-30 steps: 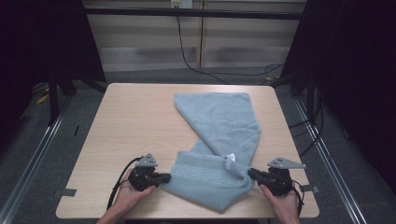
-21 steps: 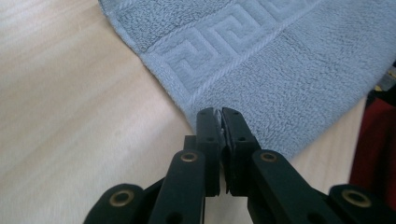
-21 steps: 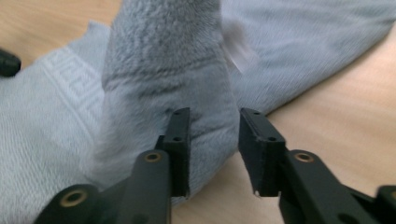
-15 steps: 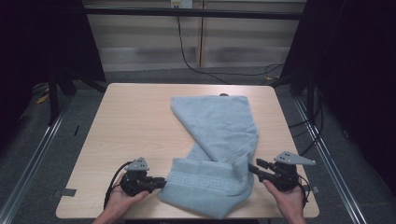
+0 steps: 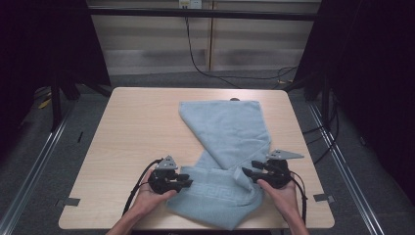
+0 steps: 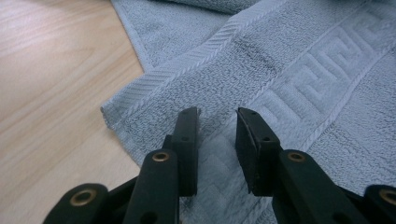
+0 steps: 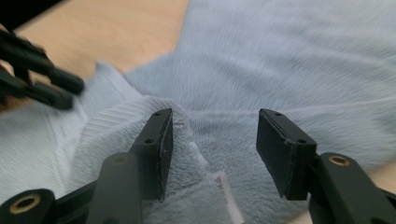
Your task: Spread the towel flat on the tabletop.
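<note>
— Black jaws first: on our left gripper [image 6: 215, 149] they stand a little apart, and they have just been opening, with the pale blue terry towel with a woven key-pattern band [image 5: 222, 147] lying flat under them, not pinched. Do we hold anything on the other side?

— No. Our right gripper [image 7: 212, 154] has its jaws spread wider, also just opening, over a raised fold of towel with a small white label [image 7: 227, 198]; the pads press on nothing.

— So where does the towel lie?

— On the light wooden table [image 5: 132, 127], its near end doubled over towards us between both grippers, its far end stretching diagonally away.

— We judge one fold laid and released. Squaring the skewed far part and folding again is left.
</note>
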The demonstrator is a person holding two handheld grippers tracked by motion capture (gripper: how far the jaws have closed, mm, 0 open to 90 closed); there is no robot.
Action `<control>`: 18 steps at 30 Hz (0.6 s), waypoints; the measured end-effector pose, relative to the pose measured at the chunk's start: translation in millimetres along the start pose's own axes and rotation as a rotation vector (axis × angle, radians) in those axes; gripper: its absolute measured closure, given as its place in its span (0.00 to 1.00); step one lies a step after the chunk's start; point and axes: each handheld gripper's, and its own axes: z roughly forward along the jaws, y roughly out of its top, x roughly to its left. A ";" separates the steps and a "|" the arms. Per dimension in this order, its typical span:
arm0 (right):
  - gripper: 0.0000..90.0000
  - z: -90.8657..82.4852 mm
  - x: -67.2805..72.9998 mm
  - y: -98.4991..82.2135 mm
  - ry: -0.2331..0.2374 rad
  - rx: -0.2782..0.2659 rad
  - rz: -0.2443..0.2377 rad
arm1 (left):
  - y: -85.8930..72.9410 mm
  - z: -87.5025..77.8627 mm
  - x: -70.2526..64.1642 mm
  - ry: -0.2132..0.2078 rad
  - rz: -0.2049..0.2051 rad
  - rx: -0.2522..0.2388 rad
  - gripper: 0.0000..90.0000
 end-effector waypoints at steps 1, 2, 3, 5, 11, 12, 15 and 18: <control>0.53 7.0 1.3 -1.5 -0.010 0.026 -0.006 | -1.4 -3.0 1.3 0.006 -0.004 0.005 0.79; 0.52 13.2 1.9 -3.0 -0.005 0.041 -0.003 | -3.5 -6.0 2.3 0.014 -0.006 0.003 0.79; 0.52 18.4 2.3 -3.9 -0.011 0.056 -0.003 | -5.9 -8.9 2.4 0.022 -0.003 0.003 0.79; 0.53 27.7 3.3 -4.0 -0.045 0.090 -0.023 | -10.3 -15.2 1.6 0.036 0.011 0.009 0.79; 0.63 48.4 10.1 3.9 -0.128 0.140 -0.130 | -21.4 -31.4 1.1 0.066 0.007 0.021 0.80; 0.70 51.8 9.8 7.0 -0.140 0.142 -0.137 | -22.5 -32.3 1.7 0.066 -0.003 0.016 0.80; 0.78 62.7 -0.3 18.7 -0.179 0.143 -0.121 | -24.3 -35.4 2.8 0.077 -0.014 0.016 0.80; 0.78 65.9 -7.7 24.2 -0.200 0.149 -0.102 | -25.3 -37.5 3.6 0.082 -0.019 0.018 0.80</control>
